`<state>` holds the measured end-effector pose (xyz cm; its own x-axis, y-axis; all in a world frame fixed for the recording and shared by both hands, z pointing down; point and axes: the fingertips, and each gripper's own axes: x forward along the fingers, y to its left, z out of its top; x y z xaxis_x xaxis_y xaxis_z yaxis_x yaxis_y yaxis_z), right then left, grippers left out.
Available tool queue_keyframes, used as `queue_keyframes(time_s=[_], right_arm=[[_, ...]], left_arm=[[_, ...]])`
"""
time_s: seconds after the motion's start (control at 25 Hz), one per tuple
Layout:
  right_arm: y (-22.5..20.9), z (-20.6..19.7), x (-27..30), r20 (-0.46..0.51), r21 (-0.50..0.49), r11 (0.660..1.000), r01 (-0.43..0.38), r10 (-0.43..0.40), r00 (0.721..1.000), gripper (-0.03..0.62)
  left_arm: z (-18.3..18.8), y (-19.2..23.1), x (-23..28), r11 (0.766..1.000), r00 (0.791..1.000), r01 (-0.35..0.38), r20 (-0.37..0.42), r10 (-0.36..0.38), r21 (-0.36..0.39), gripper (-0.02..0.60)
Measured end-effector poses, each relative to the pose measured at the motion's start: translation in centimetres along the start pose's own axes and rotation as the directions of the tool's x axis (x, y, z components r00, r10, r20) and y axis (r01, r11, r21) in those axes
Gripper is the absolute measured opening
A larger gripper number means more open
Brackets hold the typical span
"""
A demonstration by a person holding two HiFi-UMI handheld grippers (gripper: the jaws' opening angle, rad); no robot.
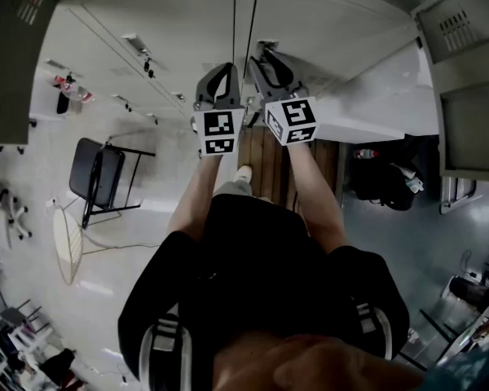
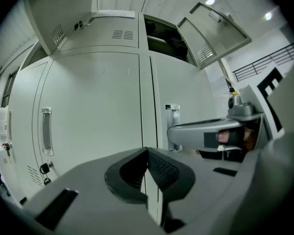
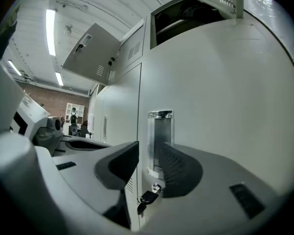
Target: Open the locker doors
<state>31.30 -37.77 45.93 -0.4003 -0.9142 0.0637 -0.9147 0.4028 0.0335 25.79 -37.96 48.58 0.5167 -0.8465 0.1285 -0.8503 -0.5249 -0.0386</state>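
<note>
The tall locker door [image 3: 220, 97] is shut, right in front of the right gripper [image 3: 148, 150], whose jaws are spread around its metal handle [image 3: 160, 131], not squeezing. A key [image 3: 148, 198] hangs just below. The left gripper [image 2: 147, 151] is pressed together on nothing, near the next door [image 2: 93, 106]. Above, a small locker [image 2: 166, 35] is open, dark things inside. Only the head view shows a black chair [image 1: 98, 173] on the pale floor [image 1: 147, 243].
</note>
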Motion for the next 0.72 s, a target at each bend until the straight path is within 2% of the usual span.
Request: queue_keyframes(time_s=[0.4,0.72], right_arm=[[0.2,-0.2,0.8,-0.014,-0.026,1.000,-0.005,0.005,1.000,0.127],[1.0,-0.2,-1.0,-0.006,-0.038,0.998,-0.051,0.051,0.999,0.092]], left_arm=[[-0.7,0.5,0.4,0.999,1.000,-0.002,-0.010,0.002,-0.040,0.009],[-0.3,-0.7,0.0,0.995,0.999,0.041,-0.002,-0.041,-0.096,0.009]])
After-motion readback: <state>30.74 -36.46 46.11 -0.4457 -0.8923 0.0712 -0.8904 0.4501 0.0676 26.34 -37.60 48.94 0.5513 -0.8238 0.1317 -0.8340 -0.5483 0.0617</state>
